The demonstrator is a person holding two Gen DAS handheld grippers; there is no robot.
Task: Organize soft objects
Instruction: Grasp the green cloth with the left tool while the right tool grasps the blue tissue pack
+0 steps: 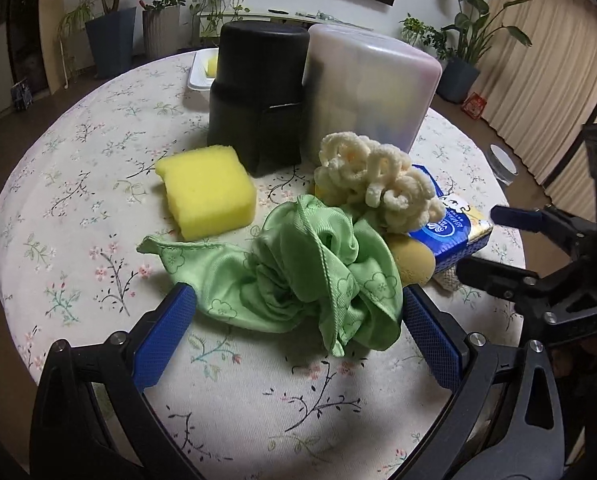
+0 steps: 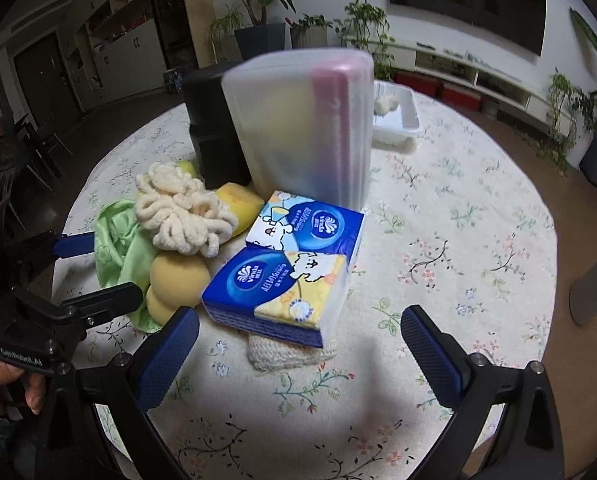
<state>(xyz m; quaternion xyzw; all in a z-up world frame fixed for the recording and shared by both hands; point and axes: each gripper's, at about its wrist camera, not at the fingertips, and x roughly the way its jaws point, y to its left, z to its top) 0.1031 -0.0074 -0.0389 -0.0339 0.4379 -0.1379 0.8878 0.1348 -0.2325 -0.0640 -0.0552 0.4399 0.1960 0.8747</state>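
Note:
A crumpled green cloth (image 1: 310, 272) lies on the round table between the fingers of my left gripper (image 1: 298, 336), which is open; whether the pads touch it is unclear. Behind the cloth sit a cream looped scrubber (image 1: 378, 180), a tan round sponge (image 1: 412, 264) and a yellow block sponge (image 1: 206, 196). My right gripper (image 2: 300, 354) is open, just short of two blue tissue packs (image 2: 282, 284) stacked on a knitted pad (image 2: 290, 352). The scrubber (image 2: 178, 216), tan sponge (image 2: 178, 280) and cloth (image 2: 118, 240) lie to their left.
A black container (image 1: 258, 100) and a translucent lidded box (image 1: 370, 88) stand upright behind the pile. A white tray (image 2: 394, 116) sits at the far edge. The flowered tablecloth (image 2: 458, 240) is bare on the right. A grey bin (image 2: 594, 288) stands off the table. A hand (image 2: 2, 384) holds the left gripper.

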